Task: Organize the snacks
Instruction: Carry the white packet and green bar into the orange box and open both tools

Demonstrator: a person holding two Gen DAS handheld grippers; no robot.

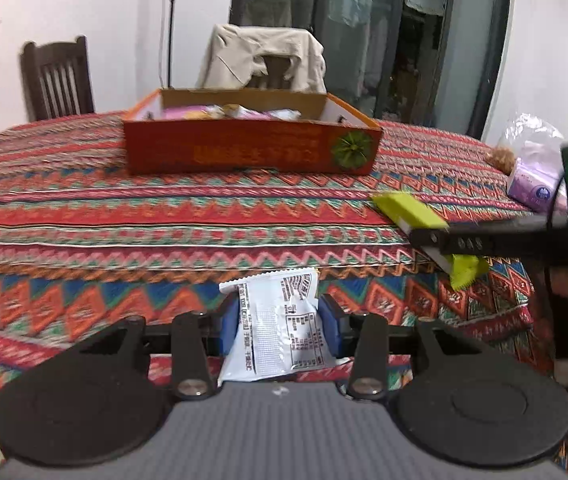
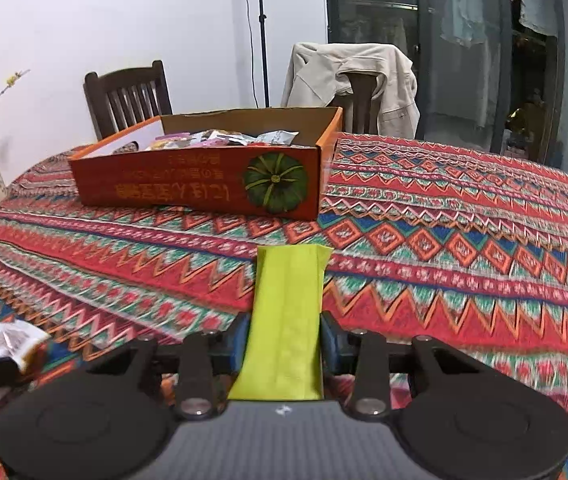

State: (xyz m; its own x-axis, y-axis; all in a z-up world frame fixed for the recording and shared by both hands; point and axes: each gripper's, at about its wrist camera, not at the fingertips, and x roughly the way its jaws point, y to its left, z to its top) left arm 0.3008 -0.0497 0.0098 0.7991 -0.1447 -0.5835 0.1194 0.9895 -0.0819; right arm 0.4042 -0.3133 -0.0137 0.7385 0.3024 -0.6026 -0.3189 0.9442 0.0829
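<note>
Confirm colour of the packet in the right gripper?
Plain lime green packet, no print visible; clearest in the right wrist view.

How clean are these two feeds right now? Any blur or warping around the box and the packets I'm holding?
Left wrist view: the orange box is smeared, its print unreadable, though the white packet in the left gripper stays sharp. Right wrist view: the box print is crisper, the green packet in the right gripper sharp, the tablecloth streaked by motion. Both views bow at the edges; no glare.
</note>
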